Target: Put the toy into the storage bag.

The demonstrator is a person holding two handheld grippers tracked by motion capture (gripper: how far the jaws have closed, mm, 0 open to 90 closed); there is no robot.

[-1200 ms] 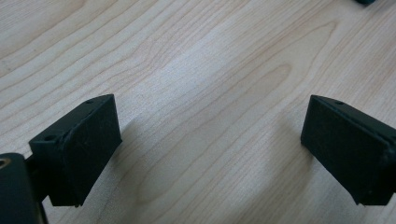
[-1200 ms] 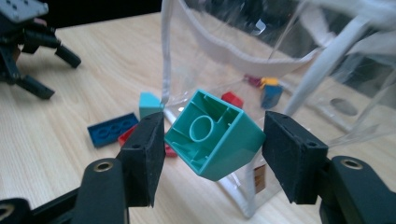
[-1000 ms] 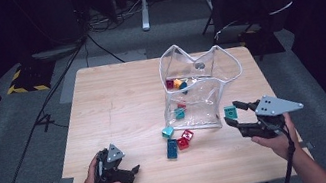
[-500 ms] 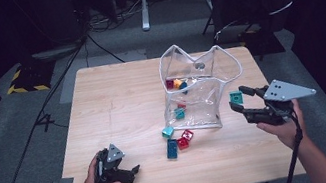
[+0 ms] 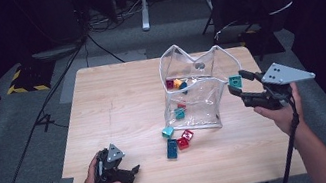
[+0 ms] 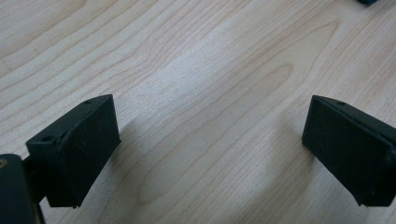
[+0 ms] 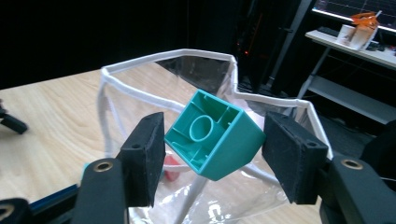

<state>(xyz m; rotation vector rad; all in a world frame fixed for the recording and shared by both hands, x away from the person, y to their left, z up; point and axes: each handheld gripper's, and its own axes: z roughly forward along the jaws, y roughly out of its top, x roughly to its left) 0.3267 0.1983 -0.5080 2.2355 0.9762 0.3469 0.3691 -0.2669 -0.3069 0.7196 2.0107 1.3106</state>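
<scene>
Right gripper view: teal block (image 7: 215, 135) clamped between jaws, clear bag (image 7: 140, 84) partly hidden behind; left jaws apart.

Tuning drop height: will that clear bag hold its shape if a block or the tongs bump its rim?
Probably not: the clear bag looks thin and floppy, its white rim wavy. It stands unsupported, so a bump likely dents or tips it. Few blocks weigh it down.

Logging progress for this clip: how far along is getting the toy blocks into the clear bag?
Partly done. Several blocks already sit inside the clear plastic bag. In hand: the right gripper grips a teal block, raised beside the bag's rim. Left: a teal cube, a blue brick and red blocks on the table. The left gripper rests open.
</scene>
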